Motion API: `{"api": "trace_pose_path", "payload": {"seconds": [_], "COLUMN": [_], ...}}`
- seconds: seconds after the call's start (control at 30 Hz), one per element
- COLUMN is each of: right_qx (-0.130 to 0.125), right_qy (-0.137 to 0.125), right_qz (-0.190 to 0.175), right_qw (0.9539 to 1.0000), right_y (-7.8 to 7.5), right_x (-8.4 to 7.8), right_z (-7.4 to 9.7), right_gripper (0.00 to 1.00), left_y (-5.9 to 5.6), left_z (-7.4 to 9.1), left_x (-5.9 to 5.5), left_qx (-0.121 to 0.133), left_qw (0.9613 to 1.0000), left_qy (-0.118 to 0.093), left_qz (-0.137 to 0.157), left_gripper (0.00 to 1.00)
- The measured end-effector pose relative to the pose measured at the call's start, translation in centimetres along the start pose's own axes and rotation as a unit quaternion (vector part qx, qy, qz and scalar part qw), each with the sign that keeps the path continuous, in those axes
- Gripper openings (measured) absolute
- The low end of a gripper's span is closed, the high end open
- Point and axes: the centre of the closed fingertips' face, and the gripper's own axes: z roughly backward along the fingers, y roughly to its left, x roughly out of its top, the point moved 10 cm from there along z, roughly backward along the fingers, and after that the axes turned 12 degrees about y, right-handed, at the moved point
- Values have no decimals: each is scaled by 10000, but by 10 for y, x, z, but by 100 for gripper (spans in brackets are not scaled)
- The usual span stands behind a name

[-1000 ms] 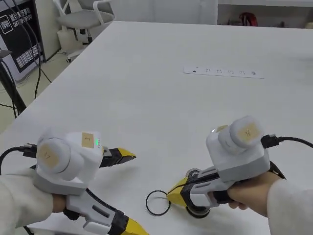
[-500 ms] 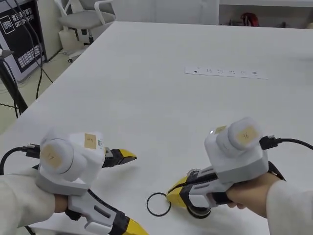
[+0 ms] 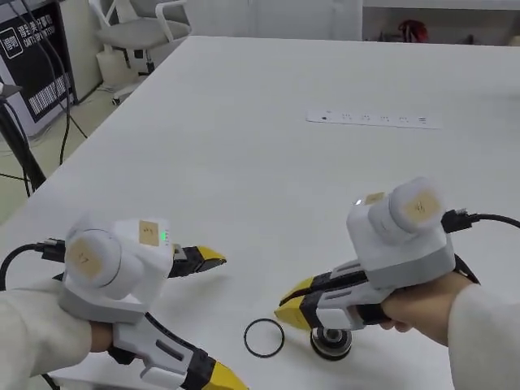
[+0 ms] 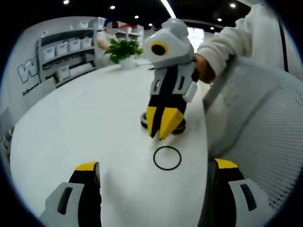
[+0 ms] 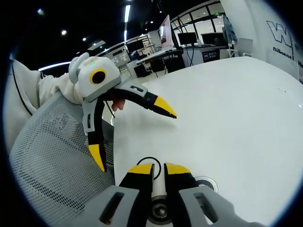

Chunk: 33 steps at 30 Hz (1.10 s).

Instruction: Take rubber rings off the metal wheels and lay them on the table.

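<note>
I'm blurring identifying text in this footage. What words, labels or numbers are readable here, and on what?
"W": big letter on the wall; the small line below it is blurred.
Black sign with barcode: print too small to read.
Power strip: markings too small.
Tan sticker: faint mark, unreadable.

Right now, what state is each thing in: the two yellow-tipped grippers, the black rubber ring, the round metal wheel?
Left gripper: jaws wide open, empty.
Right gripper: jaws shut, empty, over the wheel.
Thin black rubber ring: off the wheel, lying flat on the white table.
Round metal wheel: resting flat on the table.
</note>
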Motion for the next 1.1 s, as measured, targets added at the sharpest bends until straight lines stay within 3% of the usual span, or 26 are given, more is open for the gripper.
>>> {"api": "trace_pose_path", "payload": {"seconds": [0.17,0.47,0.77,1.1], "right_qx": [-1,-129,-229,-291], "right_qy": [-95,-353,-529,-636], "right_qz": [132,59,-68,-290], "right_qw": [9999,9993,9983,9971], "right_y": [0,-9,-9,-6], "right_x": [5,4,-16,-39], "right_z": [14,44,70,81], "right_gripper": [8,14,19,22], "left_y": [-2,1,1,-5], "left_z": [1,3,7,8], "left_x": [1,4,8,15], "left_qx": [-11,-65,-78,-139], "left_qw": [10000,10000,10000,9999], "left_qy": [4,-13,-5,34], "left_qz": [-9,31,-29,-81], "left_gripper": [100,100,100,100]}}
